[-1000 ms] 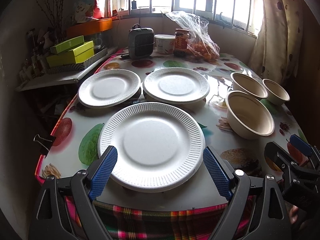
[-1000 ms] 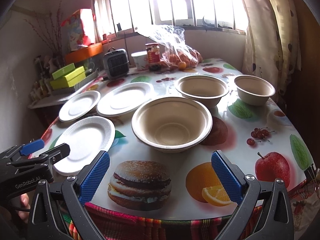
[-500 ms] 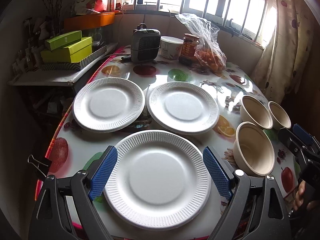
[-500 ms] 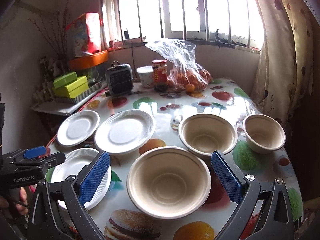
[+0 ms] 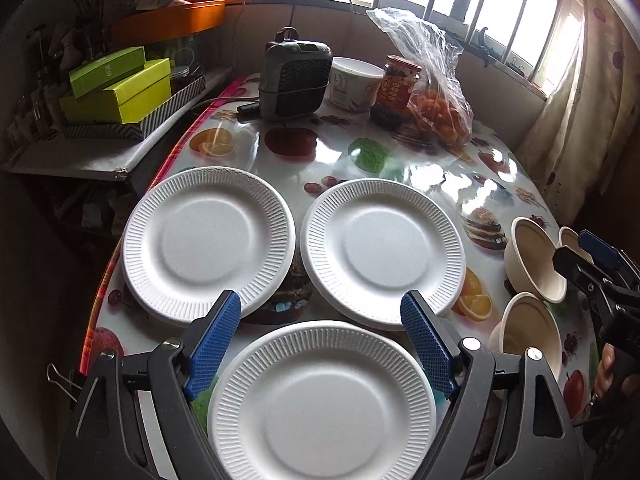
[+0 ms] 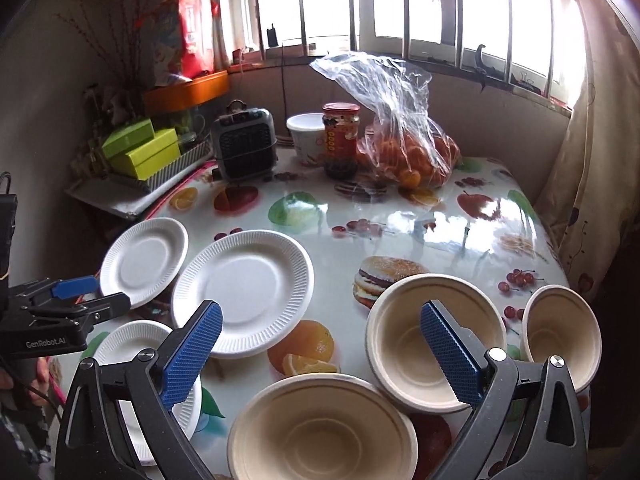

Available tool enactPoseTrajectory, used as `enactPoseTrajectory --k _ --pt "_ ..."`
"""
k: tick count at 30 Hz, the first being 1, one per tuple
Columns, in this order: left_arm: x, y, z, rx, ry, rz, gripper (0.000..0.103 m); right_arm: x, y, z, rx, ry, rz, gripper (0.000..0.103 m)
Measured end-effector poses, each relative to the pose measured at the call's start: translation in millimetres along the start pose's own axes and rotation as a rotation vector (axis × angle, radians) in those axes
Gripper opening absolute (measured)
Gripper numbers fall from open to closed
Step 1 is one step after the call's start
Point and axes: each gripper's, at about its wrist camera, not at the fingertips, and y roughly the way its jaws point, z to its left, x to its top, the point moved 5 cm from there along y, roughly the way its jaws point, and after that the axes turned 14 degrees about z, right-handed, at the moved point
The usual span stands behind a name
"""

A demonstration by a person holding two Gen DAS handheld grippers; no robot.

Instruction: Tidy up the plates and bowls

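Observation:
Three white ribbed paper plates lie on the fruit-print table: a near plate (image 5: 322, 400), a far left plate (image 5: 208, 240) and a far right plate (image 5: 382, 250). Three beige paper bowls stand to the right: a near bowl (image 6: 322, 436), a middle bowl (image 6: 412, 344) and a small bowl (image 6: 560, 332). My left gripper (image 5: 322, 340) is open and empty above the near plate. My right gripper (image 6: 320, 350) is open and empty above the near and middle bowls. Each gripper also shows at the edge of the other's view.
At the table's back stand a small grey heater (image 5: 294, 80), a white tub (image 5: 354, 84), a jar (image 5: 396, 94) and a plastic bag of oranges (image 5: 438, 116). Green boxes (image 5: 120, 88) sit on a side shelf at left. A curtain (image 6: 588, 168) hangs at right.
Both grippers have risen and moved forward over the table, so the plates and bowls sit lower and closer in view. Both stay open and empty. No plate or bowl has moved.

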Motion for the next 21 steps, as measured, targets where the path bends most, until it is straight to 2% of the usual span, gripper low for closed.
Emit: enactPoseTrajectory --k 3,6,11,16,18,19,21 --pt "11 10 -1 0.004 0.001 0.021 0.081 14 15 -3 -0.004 -0.007 0.032 0.098" --pt "20 19 -2 -0.030 -0.010 0.050 0.080 23 28 -4 -0.010 -0.032 0.057 0.098" --pt "28 33 -2 -0.032 -0.024 0.080 0.074 34 48 -8 -0.014 -0.048 0.109 0.098" --pt "33 44 0 -0.042 -0.035 0.106 0.074 42 71 -10 0.026 -0.044 0.188 0.097" --pt "34 49 2 -0.064 -0.052 0.125 0.074 41 74 -10 0.042 -0.037 0.214 0.092" --pt "33 51 4 -0.065 -0.065 0.133 0.074 41 72 -10 0.045 -0.043 0.221 0.087" --pt "33 53 4 -0.065 -0.060 0.138 0.074 39 68 -11 0.012 -0.067 0.229 0.086"
